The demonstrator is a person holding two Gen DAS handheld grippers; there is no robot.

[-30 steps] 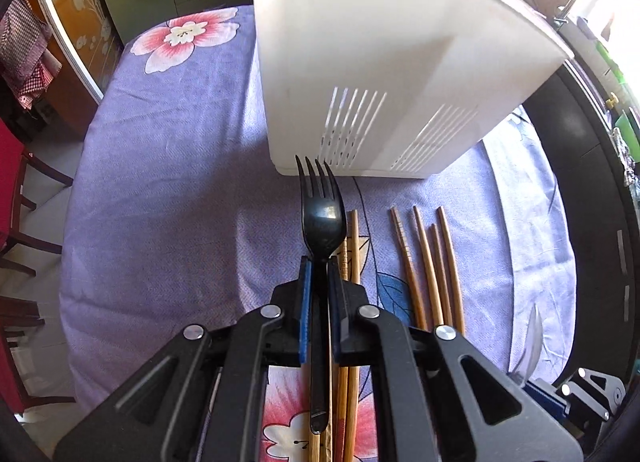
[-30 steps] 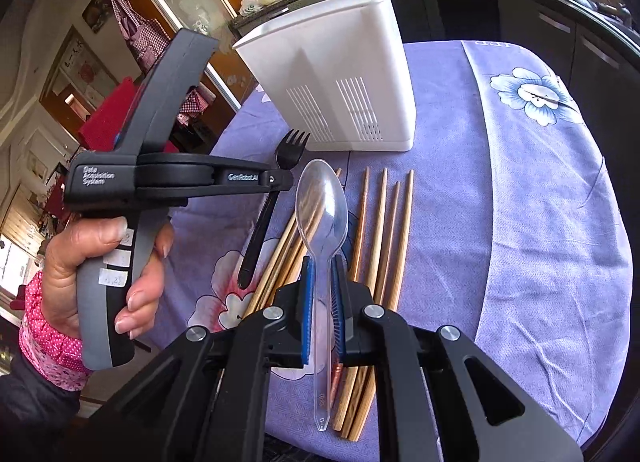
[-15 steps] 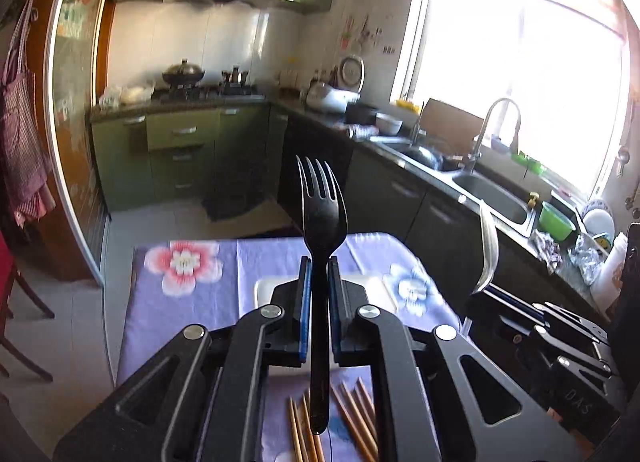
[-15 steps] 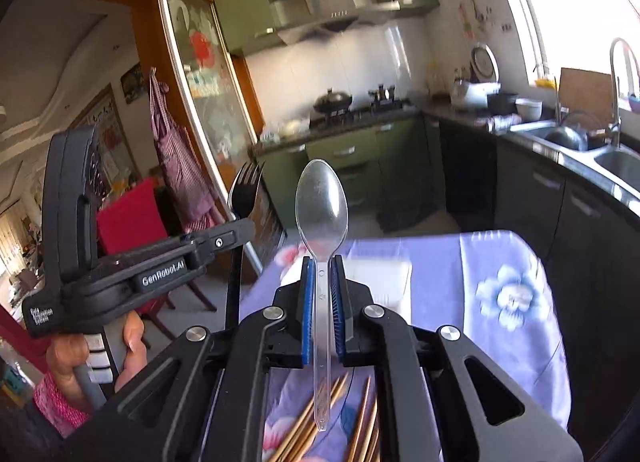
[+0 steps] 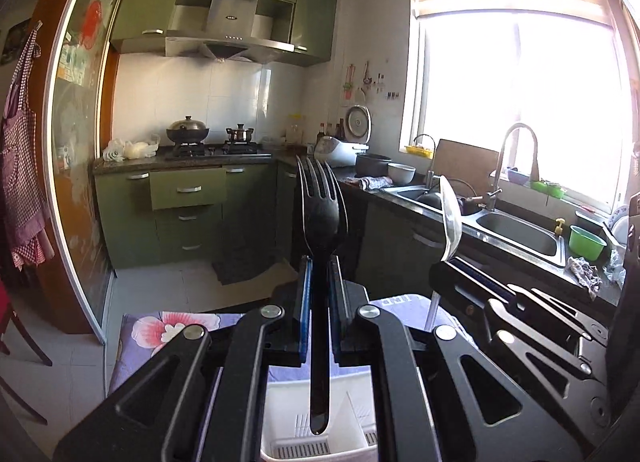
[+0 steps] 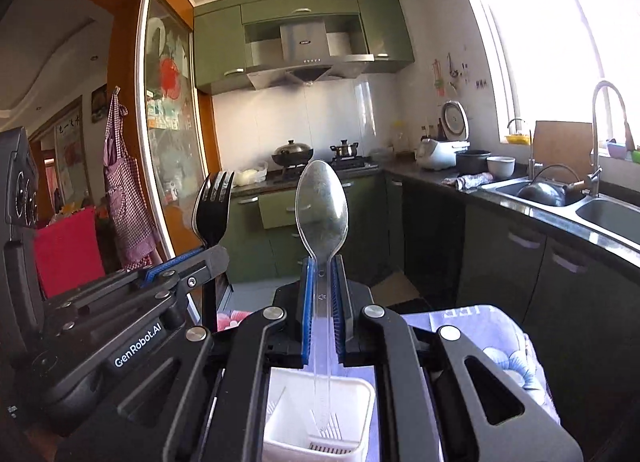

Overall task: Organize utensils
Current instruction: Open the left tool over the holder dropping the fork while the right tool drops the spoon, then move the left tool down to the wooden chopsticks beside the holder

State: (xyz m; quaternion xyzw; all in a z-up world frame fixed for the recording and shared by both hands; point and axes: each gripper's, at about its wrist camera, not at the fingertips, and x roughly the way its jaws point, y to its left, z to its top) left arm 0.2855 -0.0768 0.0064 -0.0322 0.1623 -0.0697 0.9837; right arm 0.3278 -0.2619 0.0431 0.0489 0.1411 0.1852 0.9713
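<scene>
The left gripper [image 5: 319, 302] is closed on a black fork [image 5: 321, 218], gripped at the neck so the tines point up in the middle of the frame and the handle hangs down. The right gripper [image 6: 320, 302] clamps a clear spoon [image 6: 321, 206] the same way. Both handles hang over the white holder [image 6: 320, 414] at the bottom centre, probably so each utensil can slide in handle first.

My left tongs [image 5: 320, 302] and right tongs [image 6: 322, 302] are matte black, blue-padded, silver-screwed; white "GenRobot.AI" lettering marks the left.
</scene>
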